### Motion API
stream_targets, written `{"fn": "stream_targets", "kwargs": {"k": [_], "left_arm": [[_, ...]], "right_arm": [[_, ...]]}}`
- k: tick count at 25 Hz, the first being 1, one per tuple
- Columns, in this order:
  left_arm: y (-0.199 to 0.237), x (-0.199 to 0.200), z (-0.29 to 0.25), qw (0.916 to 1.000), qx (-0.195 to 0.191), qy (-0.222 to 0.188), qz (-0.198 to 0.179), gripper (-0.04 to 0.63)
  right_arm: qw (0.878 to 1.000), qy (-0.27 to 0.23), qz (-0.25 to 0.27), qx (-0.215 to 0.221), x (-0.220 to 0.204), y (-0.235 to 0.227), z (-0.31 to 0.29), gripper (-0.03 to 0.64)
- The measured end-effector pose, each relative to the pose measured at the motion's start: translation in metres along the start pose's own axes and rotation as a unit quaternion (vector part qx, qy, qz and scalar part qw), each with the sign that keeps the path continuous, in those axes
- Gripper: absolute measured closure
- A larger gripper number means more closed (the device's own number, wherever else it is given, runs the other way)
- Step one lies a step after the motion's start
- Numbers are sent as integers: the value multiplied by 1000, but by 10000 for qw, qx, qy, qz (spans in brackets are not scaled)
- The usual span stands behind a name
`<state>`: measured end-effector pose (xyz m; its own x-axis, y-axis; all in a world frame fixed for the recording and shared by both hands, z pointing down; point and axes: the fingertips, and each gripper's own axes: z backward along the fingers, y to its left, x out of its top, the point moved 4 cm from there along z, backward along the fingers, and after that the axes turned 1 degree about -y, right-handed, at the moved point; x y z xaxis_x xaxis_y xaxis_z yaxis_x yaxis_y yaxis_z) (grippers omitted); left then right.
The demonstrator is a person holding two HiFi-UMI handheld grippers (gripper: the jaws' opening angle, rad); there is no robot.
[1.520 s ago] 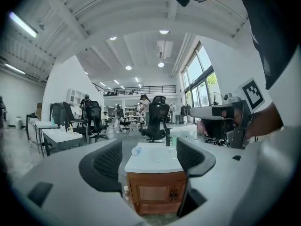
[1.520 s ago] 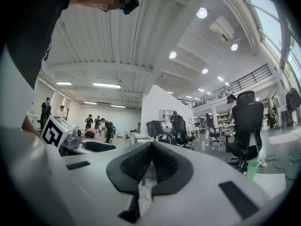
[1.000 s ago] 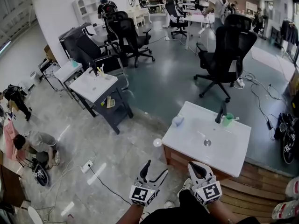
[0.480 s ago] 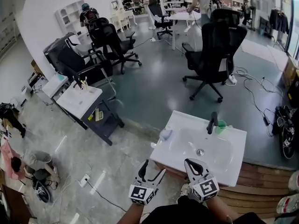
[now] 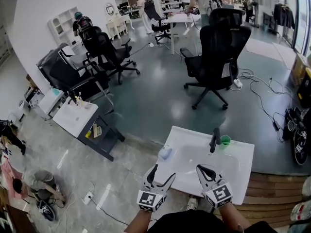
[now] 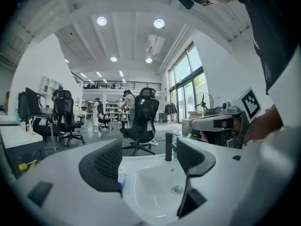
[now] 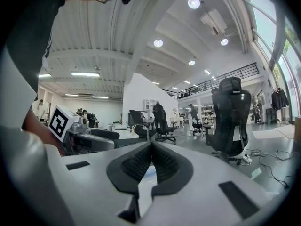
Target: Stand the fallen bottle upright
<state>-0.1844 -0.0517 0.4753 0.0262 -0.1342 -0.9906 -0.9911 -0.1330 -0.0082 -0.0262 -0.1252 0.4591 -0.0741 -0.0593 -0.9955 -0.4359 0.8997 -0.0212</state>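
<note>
sink (image 5: 238, 176) nearer | left hand-held gripper (image 5: 164, 173) apart, empty | right hand-held gripper (image 5: 203, 170) closed, empty

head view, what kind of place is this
Most likely an open-plan office or lab doubling as a test space: black office chairs on a grey floor, desks with people at the back, and a freestanding white sink plus another sink unit standing out in the open.

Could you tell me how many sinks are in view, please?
2: the near sink at bottom centre; the far sink on a dark stand at left. Others may be hidden.
</note>
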Motion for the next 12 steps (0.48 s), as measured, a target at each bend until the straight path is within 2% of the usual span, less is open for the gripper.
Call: {"fn": "stream_targets", "kwargs": {"k": [5,12], "left_arm": [[8,6,-32,10000,44,35,39,235],[20,-1,-61,9994,7,339,-1,235]], "right_arm": [[9997,-19,127,185,4,-19,-9,601],[9993,113,75,349,-2,-35,-27,601]]}}
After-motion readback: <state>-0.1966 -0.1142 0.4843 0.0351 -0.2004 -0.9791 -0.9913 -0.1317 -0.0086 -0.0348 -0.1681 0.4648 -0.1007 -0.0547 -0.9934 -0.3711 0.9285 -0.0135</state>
